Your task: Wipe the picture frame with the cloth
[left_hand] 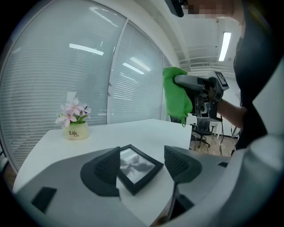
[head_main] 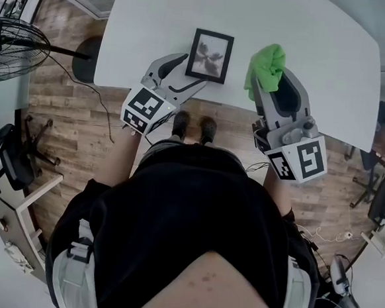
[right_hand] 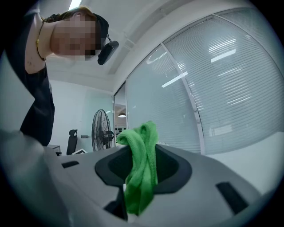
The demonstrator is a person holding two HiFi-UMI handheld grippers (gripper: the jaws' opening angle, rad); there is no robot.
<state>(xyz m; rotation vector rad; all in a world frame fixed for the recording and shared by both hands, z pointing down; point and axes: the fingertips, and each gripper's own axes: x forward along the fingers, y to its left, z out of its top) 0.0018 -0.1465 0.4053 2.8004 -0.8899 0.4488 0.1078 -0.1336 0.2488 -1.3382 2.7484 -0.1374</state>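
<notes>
A small black picture frame (head_main: 210, 55) lies flat on the white table (head_main: 320, 54) near its front edge. In the left gripper view the picture frame (left_hand: 137, 169) lies just past the open jaws, apart from both pads. My left gripper (head_main: 189, 73) sits at the frame's left corner, low over the table, with nothing gripped. My right gripper (head_main: 273, 75) is held up to the right of the frame, shut on a bright green cloth (head_main: 265, 68). The green cloth (right_hand: 141, 170) hangs bunched between the right jaws. From the left gripper view the green cloth (left_hand: 176, 96) hangs in the air.
A small pot of pink flowers (left_hand: 75, 119) stands at the far side of the table by the blinds. A standing fan (head_main: 15, 46) and office chairs (head_main: 12, 162) are on the wooden floor to the left. The person's shoes (head_main: 193, 125) are below the table edge.
</notes>
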